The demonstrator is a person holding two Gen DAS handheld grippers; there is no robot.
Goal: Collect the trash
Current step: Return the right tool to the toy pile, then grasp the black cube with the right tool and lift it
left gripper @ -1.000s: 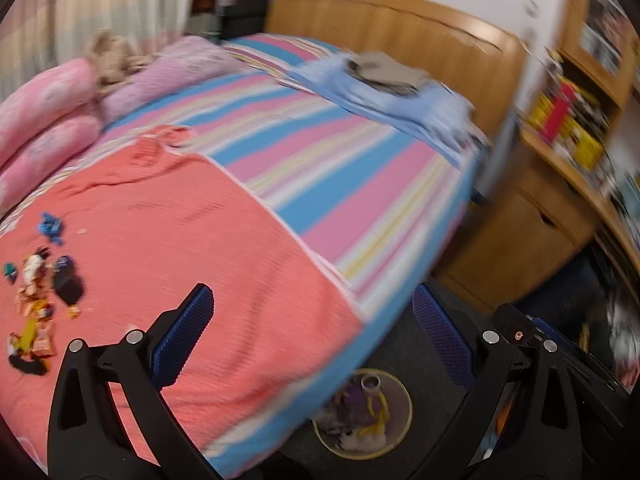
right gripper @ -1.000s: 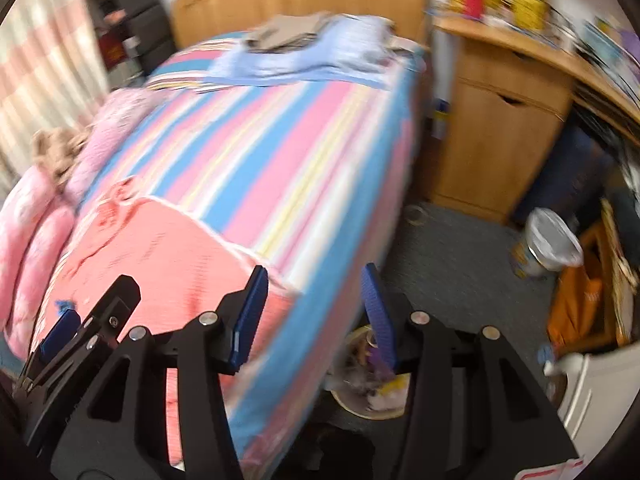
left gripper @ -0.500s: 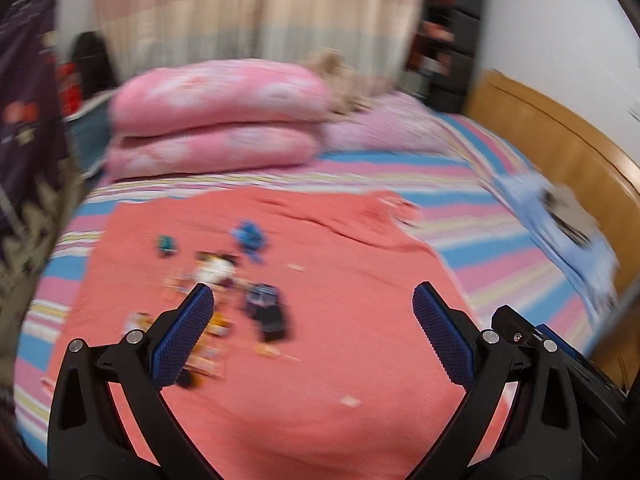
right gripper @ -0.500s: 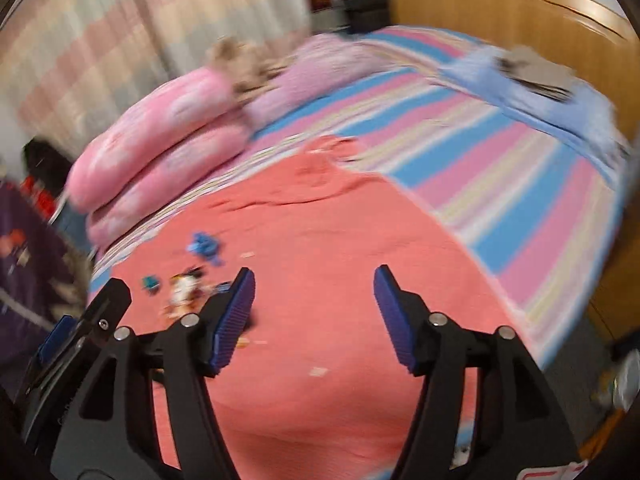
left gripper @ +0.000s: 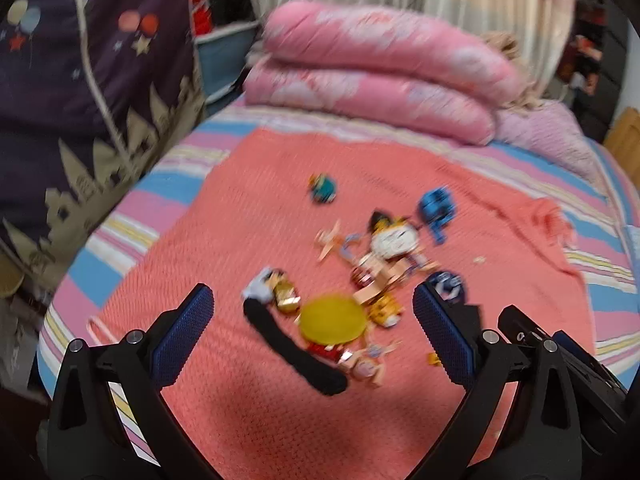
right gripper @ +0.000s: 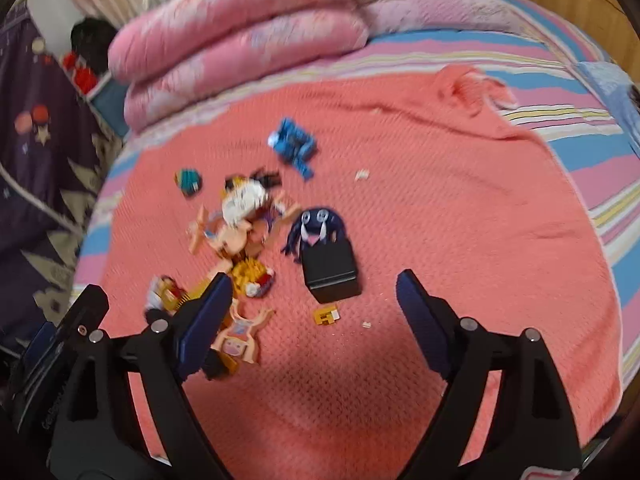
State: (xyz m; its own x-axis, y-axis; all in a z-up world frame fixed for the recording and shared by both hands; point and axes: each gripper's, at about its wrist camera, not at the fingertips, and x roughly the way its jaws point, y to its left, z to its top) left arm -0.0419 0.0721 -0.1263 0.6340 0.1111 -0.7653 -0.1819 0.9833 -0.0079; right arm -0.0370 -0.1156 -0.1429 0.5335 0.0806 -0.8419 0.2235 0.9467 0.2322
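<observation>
While both tongs, left [left gripper: 312, 334] and right [right gripper: 314, 316], hover wide open, empty: approach step. Litter [right gripper: 240, 232] heaped mid-blanket [right gripper: 460, 220], toward bed's left edge. Next, I judge: descend, pinch one piece.

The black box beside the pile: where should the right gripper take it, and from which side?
Judging by its shape, grip the black box across its two flat side faces, coming from above with the right gripper; its right side is bare blanket.
</observation>
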